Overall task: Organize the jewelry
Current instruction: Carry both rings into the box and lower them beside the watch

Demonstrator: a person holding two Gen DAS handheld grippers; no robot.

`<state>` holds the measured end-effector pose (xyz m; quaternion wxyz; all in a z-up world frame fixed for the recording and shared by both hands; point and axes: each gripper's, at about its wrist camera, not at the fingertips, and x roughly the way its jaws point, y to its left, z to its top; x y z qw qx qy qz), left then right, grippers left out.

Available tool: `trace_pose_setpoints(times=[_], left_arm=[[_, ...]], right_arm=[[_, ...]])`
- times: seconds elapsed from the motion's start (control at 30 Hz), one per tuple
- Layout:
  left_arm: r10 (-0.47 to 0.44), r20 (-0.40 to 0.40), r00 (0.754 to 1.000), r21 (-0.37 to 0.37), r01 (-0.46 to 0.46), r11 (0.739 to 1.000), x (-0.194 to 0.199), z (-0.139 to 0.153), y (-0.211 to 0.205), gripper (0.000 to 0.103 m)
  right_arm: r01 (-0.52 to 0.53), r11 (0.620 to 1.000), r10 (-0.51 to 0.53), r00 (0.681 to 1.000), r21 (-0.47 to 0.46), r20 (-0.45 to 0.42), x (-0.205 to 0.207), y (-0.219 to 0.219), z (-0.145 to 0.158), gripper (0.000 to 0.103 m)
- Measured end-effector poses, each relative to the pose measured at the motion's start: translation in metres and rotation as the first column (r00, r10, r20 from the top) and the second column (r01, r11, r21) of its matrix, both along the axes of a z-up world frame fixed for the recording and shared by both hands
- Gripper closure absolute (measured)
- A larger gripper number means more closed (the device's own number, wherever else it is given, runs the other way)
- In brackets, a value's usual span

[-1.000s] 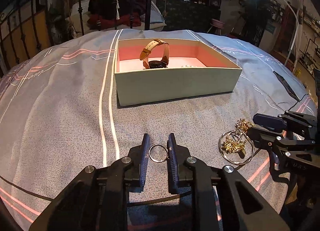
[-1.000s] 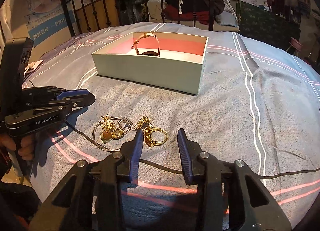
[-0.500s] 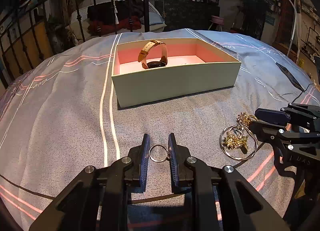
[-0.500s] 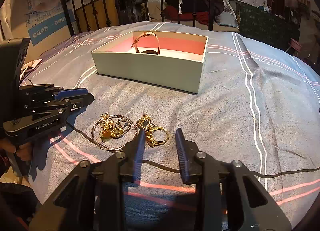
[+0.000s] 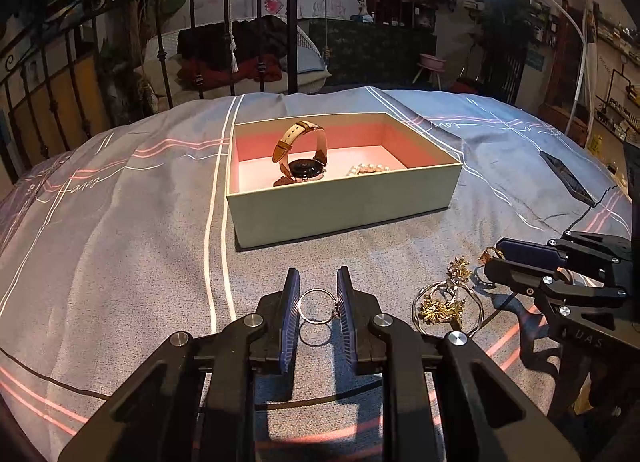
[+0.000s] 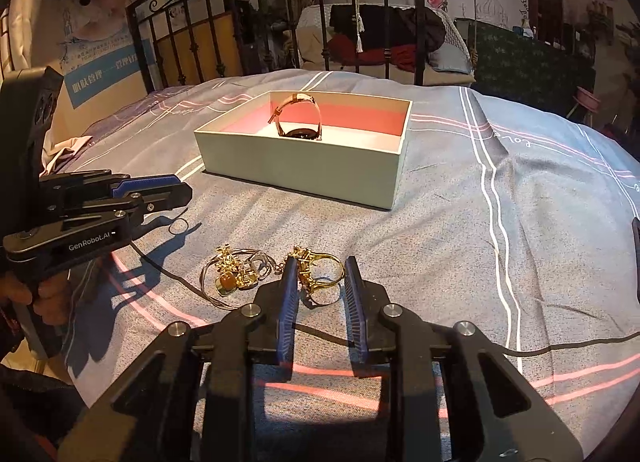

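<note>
On the grey bedspread with pink and white stripes (image 5: 120, 262), the left gripper (image 5: 318, 294) is clenched on a thin silver ring (image 5: 318, 306), which stands upright between its 2 blue-padded fingers (image 5: 289, 314), touching both pads, with its shadow on the cloth just below. Ahead of it sits the pale green cardboard box with a pink lining (image 5: 340, 209), open at the top. Inside the box a watch with a tan leather strap and dark round face (image 5: 304, 157) stands on its face with the strap looped upward, and a white pearl strand (image 5: 368, 169) lies just beside it on the box floor.

To the right of the left gripper, a cluster of gold ornaments on a large thin silver hoop (image 6: 236, 274) lies on the cloth. Just beside it, a gold ring with a chunky decorated top (image 6: 320, 274) sits between the fingers of the right gripper (image 6: 320, 282). Those fingers are narrowly parted; the left pad is against the ring's ornament, while a small gap shows on the other side, so whether the ring is actually gripped I cannot tell. A thin dark cable (image 6: 168, 270) runs across the cloth near the cluster.
</note>
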<state>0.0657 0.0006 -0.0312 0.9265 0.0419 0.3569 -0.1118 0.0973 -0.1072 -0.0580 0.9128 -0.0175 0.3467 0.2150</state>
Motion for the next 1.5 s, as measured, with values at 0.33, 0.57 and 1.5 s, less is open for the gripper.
trace_pose_setpoints(times=[0.33,0.57,1.5], left_arm=[[0.010,-0.014,1.000,-0.049,-0.010,0.999,0.004,0.004,0.002,0.084],[0.012,0.040,0.999,-0.068,-0.009,0.998,0.018,0.028,0.002,0.084],[0.008,-0.110,0.994,-0.005,-0.009,1.000,0.137,0.024,-0.016,0.084]], right_arm=[[-0.013,1.000,0.013,1.000,-0.005,0.023,-0.003,0.004,0.009,0.078],[-0.017,1.000,0.017,0.998,0.005,0.065,0.009,0.003,0.029,0.078],[-0.019,0.998,0.018,0.999,-0.052,-0.027,0.135,0.042,0.040,0.078]])
